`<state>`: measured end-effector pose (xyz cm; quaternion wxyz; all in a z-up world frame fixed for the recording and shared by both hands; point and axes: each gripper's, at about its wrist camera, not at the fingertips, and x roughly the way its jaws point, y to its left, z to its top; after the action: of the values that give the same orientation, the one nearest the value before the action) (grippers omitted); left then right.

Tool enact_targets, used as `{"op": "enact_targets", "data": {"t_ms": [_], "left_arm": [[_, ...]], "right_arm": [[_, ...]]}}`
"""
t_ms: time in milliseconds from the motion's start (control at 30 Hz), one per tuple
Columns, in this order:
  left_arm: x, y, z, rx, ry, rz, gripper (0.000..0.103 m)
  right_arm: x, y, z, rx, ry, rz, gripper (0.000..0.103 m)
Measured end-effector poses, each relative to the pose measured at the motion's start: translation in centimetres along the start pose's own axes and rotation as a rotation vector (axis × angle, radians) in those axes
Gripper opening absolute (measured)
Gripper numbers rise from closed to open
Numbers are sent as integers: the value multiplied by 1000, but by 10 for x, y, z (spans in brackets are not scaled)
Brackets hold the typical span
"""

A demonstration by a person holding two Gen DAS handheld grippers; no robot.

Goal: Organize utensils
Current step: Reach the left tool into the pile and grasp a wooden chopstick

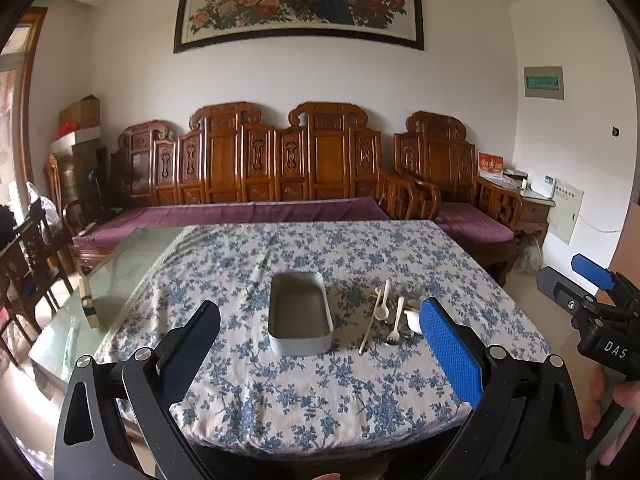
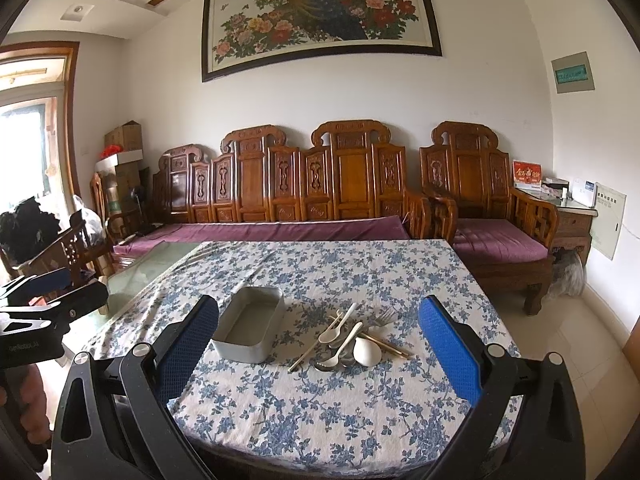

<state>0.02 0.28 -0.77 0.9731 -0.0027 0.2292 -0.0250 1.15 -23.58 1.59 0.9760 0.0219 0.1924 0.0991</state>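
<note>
Right gripper [image 2: 320, 336] hangs wide open over the floral tablecloth [image 2: 320, 408], utensil pile [image 2: 352, 340] centre frame, possibly touching the tin [image 2: 249, 330].

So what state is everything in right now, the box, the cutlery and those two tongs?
Metal box: empty, lid off, upright on the tablecloth.
Utensil pile: loose heap beside the box, none inside yet.
White spoons: lying on the pile, untouched.
Fork: lying at the pile's far edge.
Left tongs: open, holding nothing.
Right tongs: open, holding nothing.
</note>
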Motion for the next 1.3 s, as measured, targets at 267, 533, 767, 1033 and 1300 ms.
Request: {"op": "enact_targets", "data": {"t_ms": [267,533,767,1033,1300], "left_arm": [[34,-1,-13,4,79,-58,97],[81,-10,-23,37,151,-99,97],[124,-23,-24,75,202,-142,97],[175,-47,-31,161,245,-180,97],[230,-71,-42,216,321,-233,78]], "right_arm": [[24,-10,-15,-2,43,-9,101],[67,-25,-33,-1,103,-9,101],[113,-41,-47,-2,167,3,95],[161,-65,-67,1,242,-9,77],[207,-95,-97,51,343,-25,62]]}}
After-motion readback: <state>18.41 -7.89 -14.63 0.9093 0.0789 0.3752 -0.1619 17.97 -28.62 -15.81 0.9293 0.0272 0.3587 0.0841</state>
